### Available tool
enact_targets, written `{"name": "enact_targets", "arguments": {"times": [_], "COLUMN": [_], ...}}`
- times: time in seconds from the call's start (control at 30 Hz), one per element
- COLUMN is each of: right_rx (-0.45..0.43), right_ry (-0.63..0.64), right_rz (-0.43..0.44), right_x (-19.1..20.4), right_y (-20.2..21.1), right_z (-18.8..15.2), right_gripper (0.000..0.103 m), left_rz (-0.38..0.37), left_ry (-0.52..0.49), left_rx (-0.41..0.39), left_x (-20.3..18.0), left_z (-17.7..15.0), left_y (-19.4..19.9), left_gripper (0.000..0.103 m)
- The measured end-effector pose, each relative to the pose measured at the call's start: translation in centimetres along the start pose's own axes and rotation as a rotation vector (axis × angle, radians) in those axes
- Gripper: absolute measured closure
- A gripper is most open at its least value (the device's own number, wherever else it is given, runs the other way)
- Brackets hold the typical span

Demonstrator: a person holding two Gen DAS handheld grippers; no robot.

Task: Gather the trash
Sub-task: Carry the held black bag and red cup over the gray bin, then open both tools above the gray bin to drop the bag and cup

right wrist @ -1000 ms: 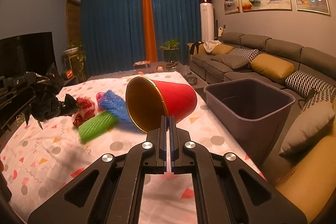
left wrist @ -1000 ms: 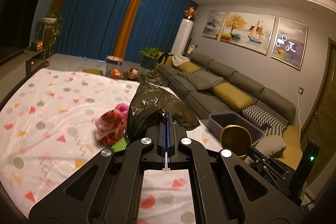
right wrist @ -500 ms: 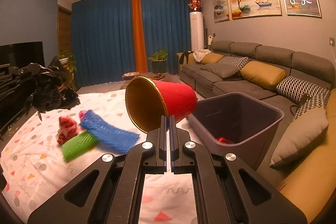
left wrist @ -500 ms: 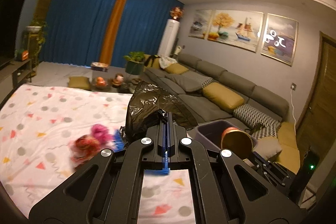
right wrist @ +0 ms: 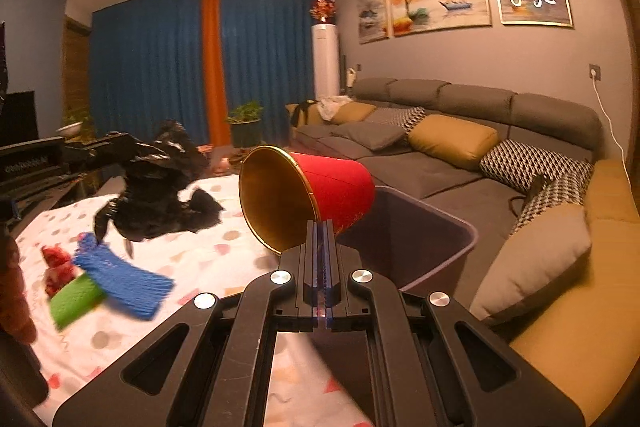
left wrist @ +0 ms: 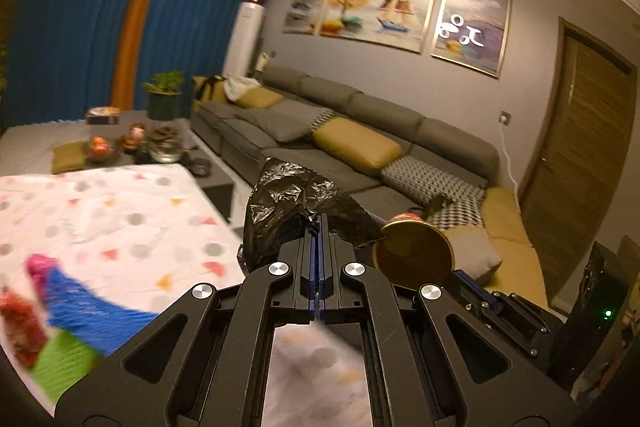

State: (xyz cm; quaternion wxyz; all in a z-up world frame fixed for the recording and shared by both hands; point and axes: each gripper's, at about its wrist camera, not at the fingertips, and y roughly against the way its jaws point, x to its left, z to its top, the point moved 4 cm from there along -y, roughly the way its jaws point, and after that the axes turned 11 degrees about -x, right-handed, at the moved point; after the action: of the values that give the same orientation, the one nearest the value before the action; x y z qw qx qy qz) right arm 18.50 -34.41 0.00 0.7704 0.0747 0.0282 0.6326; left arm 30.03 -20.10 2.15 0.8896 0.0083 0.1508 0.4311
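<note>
My left gripper (left wrist: 318, 223) is shut on a crumpled black plastic bag (left wrist: 288, 205), held in the air past the right edge of the patterned tablecloth (left wrist: 112, 211). My right gripper (right wrist: 319, 227) is shut on the rim of a red paper cup (right wrist: 336, 191) with a gold inside, tipped on its side over the near corner of the grey bin (right wrist: 424, 239). The same cup (left wrist: 414, 253) shows to the right of the bag in the left wrist view, and the bag (right wrist: 160, 187) hangs left of the cup in the right wrist view.
A blue foam net (right wrist: 124, 281), a green foam net (right wrist: 74, 299) and a red crumpled wrapper (right wrist: 56, 261) lie on the cloth. A grey sofa (right wrist: 440, 131) with yellow and patterned cushions runs along the right wall. A low table with bowls (left wrist: 136, 147) stands beyond.
Both grippers have swung to the right with their loads. The bag has left the cloth's middle for its right edge, and the cup now hangs over the bin.
</note>
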Motion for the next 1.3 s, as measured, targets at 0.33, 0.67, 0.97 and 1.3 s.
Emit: {"name": "enact_targets", "arguments": {"times": [0.33, 0.67, 0.97, 1.3], "right_rx": [0.060, 0.109, 0.132, 0.140], "right_ry": [-0.046, -0.063, -0.064, -0.078], "right_rz": [-0.044, -0.059, -0.059, -0.056], "right_x": [-4.2, -5.7, -5.8, -6.0], "right_y": [-2.7, -4.8, -5.7, -6.1], "right_z": [-1.4, -2.6, -3.3, -3.7], "right_gripper": [0.100, 0.100, 0.100, 0.099], "left_rz": [-0.067, -0.099, -0.111, -0.088], "left_ry": [0.002, 0.007, 0.012, 0.008], "left_rx": [0.070, 0.134, 0.181, 0.197], "left_x": [-2.0, -2.8, -2.5, -2.0], "left_z": [-3.3, -5.5, -6.7, -7.0], "left_y": [-7.4, -11.2, -12.3, -11.7], "left_gripper": [0.103, 0.103, 0.103, 0.064]}}
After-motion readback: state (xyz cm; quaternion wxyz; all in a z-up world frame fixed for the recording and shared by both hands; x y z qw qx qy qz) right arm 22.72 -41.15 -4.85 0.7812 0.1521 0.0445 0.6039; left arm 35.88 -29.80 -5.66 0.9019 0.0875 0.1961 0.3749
